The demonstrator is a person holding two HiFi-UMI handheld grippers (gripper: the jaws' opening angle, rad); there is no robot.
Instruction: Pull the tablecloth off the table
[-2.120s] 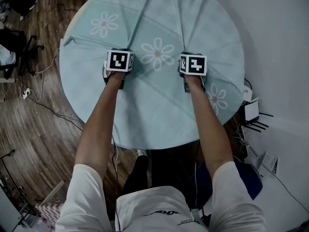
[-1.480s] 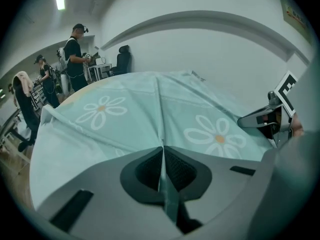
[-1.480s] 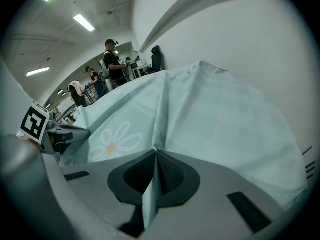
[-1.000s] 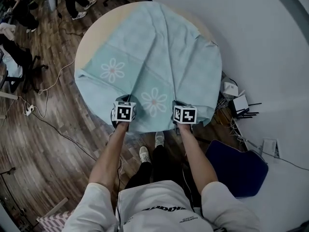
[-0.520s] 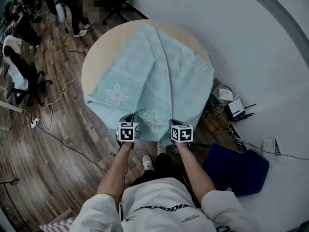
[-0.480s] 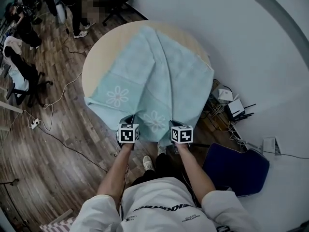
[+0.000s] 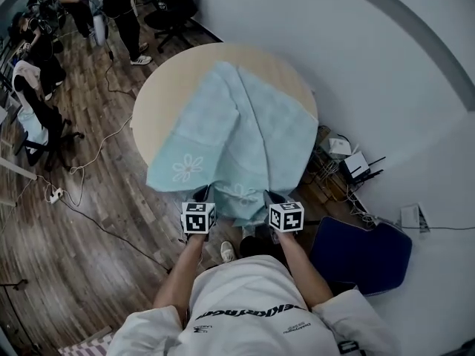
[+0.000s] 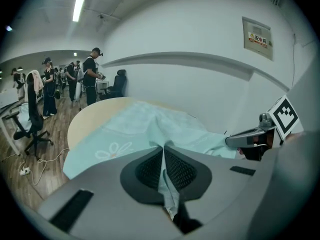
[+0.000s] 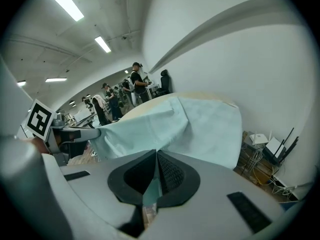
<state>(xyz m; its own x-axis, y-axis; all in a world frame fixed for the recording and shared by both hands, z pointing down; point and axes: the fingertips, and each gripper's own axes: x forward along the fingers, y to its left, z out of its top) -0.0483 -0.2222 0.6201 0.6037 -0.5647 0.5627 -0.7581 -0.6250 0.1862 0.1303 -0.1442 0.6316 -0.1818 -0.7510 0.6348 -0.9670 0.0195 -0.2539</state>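
Note:
A light teal tablecloth (image 7: pixel 245 136) with white flower prints lies rumpled over the near half of a round beige table (image 7: pixel 167 87) and hangs off its near edge. My left gripper (image 7: pixel 202 196) is shut on the cloth's near hem; the fabric (image 8: pixel 167 184) runs pinched between its dark pads. Beside it, my right gripper (image 7: pixel 269 197) is shut on the same hem, with a strip of cloth (image 9: pixel 152 186) between its pads. Both grippers are held off the table's near edge, side by side. In the left gripper view the tablecloth (image 8: pixel 145 129) drapes toward me.
A white curved wall (image 7: pixel 356 65) runs close behind the table on the right. A blue chair (image 7: pixel 364 251) stands at my right, with routers and cables (image 7: pixel 349 165) on the floor by the wall. People (image 7: pixel 122 6) and office chairs (image 7: pixel 44 117) stand at the far left on the wooden floor.
Both grippers have drawn back toward me with the cloth in them. The cloth has slid over the table, baring more of the beige top at the far and left sides.

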